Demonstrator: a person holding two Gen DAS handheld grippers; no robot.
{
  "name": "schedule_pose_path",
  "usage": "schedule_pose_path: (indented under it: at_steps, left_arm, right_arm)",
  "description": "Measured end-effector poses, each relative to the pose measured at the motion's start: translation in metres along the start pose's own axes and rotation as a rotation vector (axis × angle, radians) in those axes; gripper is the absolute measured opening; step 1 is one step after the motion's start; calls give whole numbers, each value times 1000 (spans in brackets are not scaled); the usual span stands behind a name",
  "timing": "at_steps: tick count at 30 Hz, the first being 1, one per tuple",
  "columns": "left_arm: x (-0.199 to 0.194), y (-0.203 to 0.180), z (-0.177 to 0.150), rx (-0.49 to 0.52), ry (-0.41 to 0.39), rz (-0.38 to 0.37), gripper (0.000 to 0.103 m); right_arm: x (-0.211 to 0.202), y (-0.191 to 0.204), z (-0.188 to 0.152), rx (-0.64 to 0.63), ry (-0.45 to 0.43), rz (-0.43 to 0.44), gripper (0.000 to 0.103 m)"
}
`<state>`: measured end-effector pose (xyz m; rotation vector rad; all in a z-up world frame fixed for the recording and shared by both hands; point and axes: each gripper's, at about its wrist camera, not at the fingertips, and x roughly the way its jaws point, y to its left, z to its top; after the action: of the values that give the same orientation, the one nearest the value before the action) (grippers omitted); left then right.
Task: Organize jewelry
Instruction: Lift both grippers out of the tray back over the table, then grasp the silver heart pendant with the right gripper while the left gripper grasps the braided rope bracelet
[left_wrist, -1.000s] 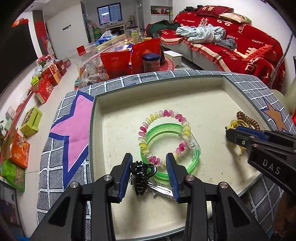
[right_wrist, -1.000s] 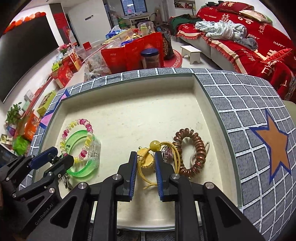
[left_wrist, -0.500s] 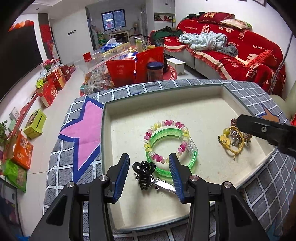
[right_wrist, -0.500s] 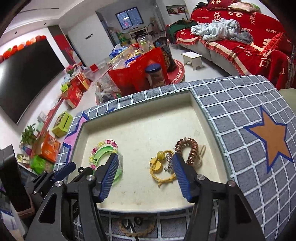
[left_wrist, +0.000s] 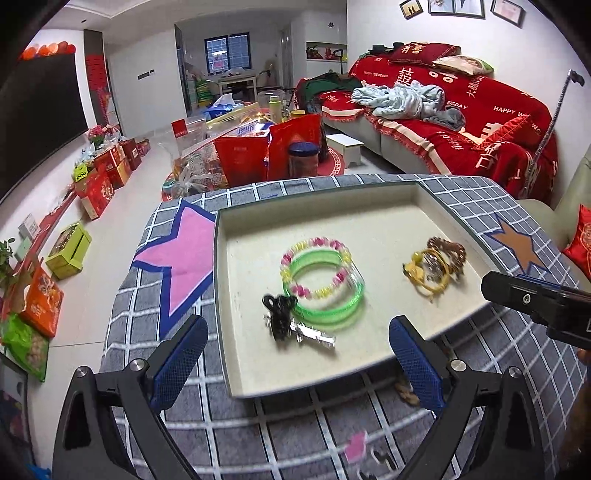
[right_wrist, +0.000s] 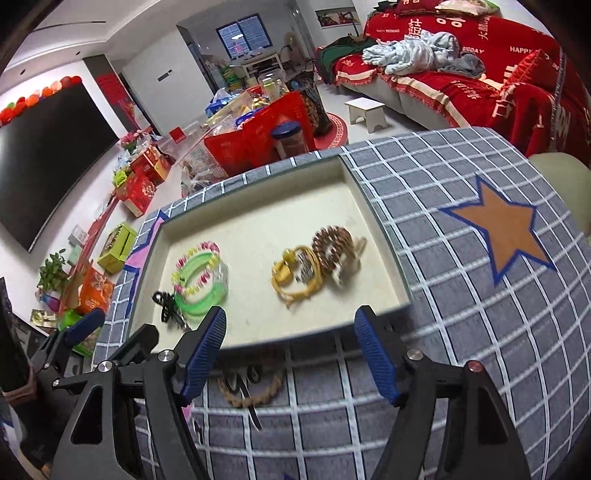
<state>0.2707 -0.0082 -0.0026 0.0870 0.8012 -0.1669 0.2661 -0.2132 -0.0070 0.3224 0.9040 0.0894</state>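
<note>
Both pairs of tongs are held wide apart and grip nothing: the left tongs (left_wrist: 295, 354) and the right tongs (right_wrist: 291, 350) are poised near the front edge of a shallow cream-lined square tray (left_wrist: 236, 369) that is sunk into a grey checked fabric-covered table (right_wrist: 443, 258) marked with a pink star (left_wrist: 188, 254) and an orange star (right_wrist: 513, 232). The jewelry is seen lying on the tray floor in two groups set well apart. On the left, a translucent green plastic bangle (left_wrist: 325, 291) is overlapped by a pink-and-yellow beaded bracelet (left_wrist: 314, 266), and a black claw hair clip (left_wrist: 279, 314) is touching a silver metal clip (left_wrist: 314, 334) just in front of the bangle. On the right, a yellow cord bracelet with a round bead (right_wrist: 295, 273) is laid against a brown spiral coil hair tie (right_wrist: 332, 247). A braided rope loop (right_wrist: 251, 387) is seen on the table's front face, below the tray rim. A red-covered sofa (left_wrist: 461, 122) is visible behind.
</note>
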Motion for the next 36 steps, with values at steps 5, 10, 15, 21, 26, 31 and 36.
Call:
schedule_pose_path:
  at_steps: [5,10,15,21,26,31,36]
  left_arm:
    - [-13,-3,-12,-9,17,-16,103]
    - [-23,-7,-21,-10,26,-30,103]
    - [-31,-12,-31,-12,42,-49,103]
    - [-39,-17,-43,-11,64,-61,103]
    - [-40,-18,-55,-30,85,-62,103]
    - [-29,-15,-67,-50,145,-82,103]
    - [-17,-14,-73,-65,191,-85,103]
  right_arm:
    - [-11,-6,-14,3,7,-1,80]
    - [-26,-5,-29,-15,-4,-2,84]
    - [-43,-2,-43,-60,-26,-13,103]
    - [-59,-3,-59,-82,-3,-21,103]
    - [-66,-5,-77,-102,10,-34,103]
    - [-68,-7,-99,-131,42,-44,103]
    - [-62,-7,-116,-165,84,-54,103]
